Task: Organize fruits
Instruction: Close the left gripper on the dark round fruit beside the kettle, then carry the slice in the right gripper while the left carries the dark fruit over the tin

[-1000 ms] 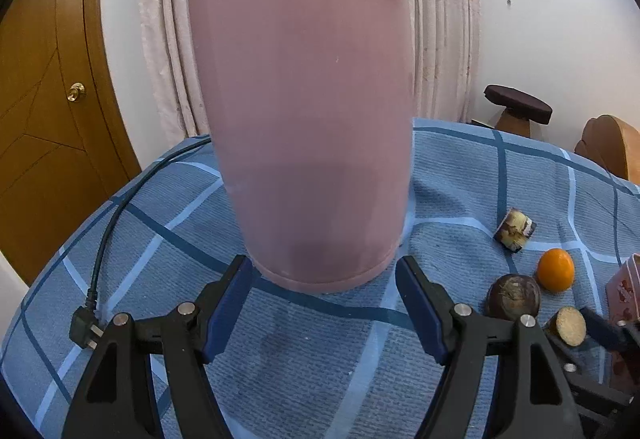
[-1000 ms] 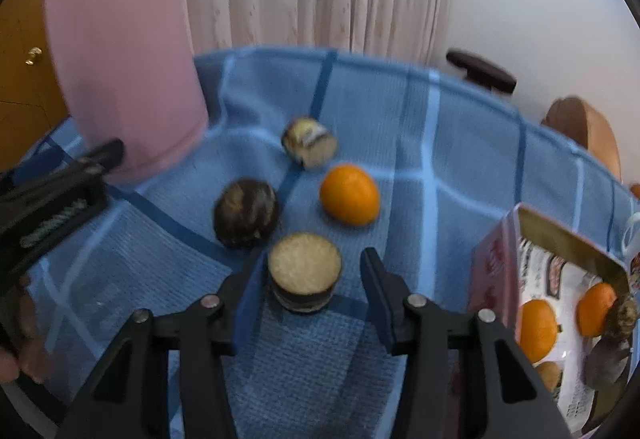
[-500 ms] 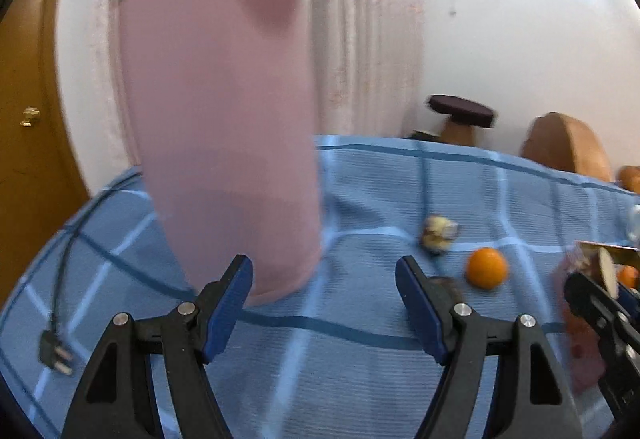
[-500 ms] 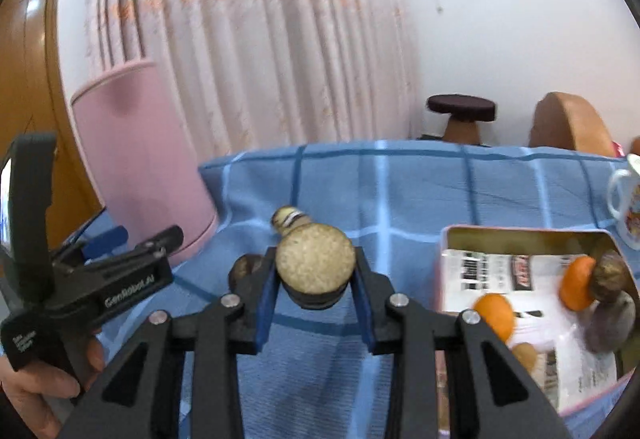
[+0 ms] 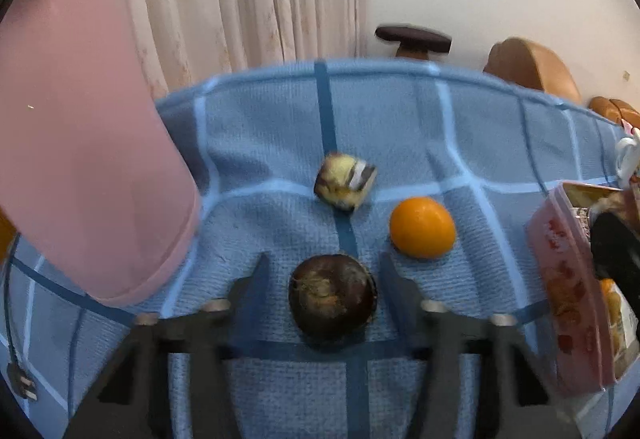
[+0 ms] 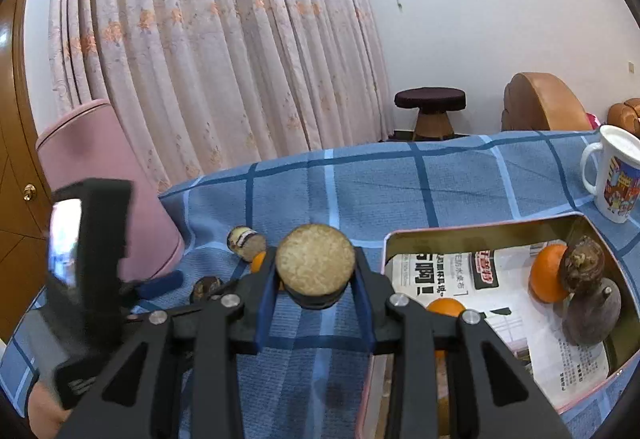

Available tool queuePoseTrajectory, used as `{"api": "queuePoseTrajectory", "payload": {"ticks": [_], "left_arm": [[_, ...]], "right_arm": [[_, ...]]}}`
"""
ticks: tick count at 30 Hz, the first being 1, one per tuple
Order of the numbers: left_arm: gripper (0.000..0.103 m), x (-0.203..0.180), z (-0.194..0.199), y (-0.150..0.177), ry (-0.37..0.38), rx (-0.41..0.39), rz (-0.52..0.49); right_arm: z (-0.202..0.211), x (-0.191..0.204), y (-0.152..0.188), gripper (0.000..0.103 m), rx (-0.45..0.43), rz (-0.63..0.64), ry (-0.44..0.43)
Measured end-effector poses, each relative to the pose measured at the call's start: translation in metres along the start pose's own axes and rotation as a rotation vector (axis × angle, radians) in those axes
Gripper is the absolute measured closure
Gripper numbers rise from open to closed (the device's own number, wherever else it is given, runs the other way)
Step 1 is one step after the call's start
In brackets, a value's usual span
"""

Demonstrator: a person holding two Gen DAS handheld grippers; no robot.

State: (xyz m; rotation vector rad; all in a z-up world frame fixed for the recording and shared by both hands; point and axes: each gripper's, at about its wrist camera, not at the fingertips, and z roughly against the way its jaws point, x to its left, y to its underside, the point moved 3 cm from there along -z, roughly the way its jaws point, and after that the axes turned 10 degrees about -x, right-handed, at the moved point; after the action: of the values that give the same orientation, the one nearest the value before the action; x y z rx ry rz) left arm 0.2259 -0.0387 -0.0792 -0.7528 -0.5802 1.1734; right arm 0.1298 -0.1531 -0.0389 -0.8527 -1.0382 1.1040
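Blue checked cloth (image 5: 400, 127) covers the table, with pale curtains (image 6: 208, 51) and a white wall behind it. At the far left stands a tall pink kettle (image 5: 88, 143), its black plug (image 5: 20, 383) lying on the cloth at the lower left edge.

My left gripper (image 5: 322, 271) points down at a dark round fruit (image 5: 332, 299) that sits on the cloth between its 2 blue pads. The jaws have just been closing in, yet a strip of cloth shows on each side of the fruit, so the pads are not pressing on it. Beyond it lies a yellowish, dark-streaked piece (image 5: 344, 181), and just to the right of that an orange (image 5: 422, 227), both loose on the cloth.

My right gripper (image 6: 316, 275) is clamped on a cut fruit half (image 6: 316, 265), pale grainy face toward the camera, lifted clear of the cloth. It hangs just left of the pink tin (image 6: 460, 231), which is lined with printed paper and holds 2 oranges (image 6: 546, 273) and 2 dark fruits (image 6: 592, 309) on its right side. A white mug (image 6: 614, 175) stands behind the tin at the far right.
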Motion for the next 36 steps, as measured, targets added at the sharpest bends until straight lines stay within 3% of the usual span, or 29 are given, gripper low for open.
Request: {"api": "queuePoseTrajectory", "payload": {"ticks": [3, 8, 13, 20, 26, 36], "left_arm": [[0.058, 0.010, -0.003, -0.001, 0.037, 0.018, 0.054], [0.058, 0.021, 0.007, -0.004, 0.016, -0.020, 0.094], [0.058, 0.035, 0.042, -0.007, -0.085, -0.178, 0.140], [0.058, 0.038, 0.073, -0.001, -0.212, -0.288, 0.105], [0.058, 0.038, 0.081, 0.007, -0.241, -0.312, 0.111], [0.058, 0.032, 0.085, 0.012, -0.271, -0.343, 0.097]], "right_arm": [[-0.003, 0.000, 0.001, 0.066, 0.014, 0.002, -0.001], [-0.003, 0.006, 0.004, 0.066, 0.006, 0.030, -0.008], [0.000, 0.012, 0.005, 0.066, -0.016, 0.068, -0.001], [0.005, 0.018, 0.005, 0.066, -0.045, 0.104, -0.004], [0.015, 0.030, 0.007, 0.066, -0.092, 0.163, -0.011], [0.024, 0.028, 0.009, 0.066, -0.099, 0.176, -0.004]]}}
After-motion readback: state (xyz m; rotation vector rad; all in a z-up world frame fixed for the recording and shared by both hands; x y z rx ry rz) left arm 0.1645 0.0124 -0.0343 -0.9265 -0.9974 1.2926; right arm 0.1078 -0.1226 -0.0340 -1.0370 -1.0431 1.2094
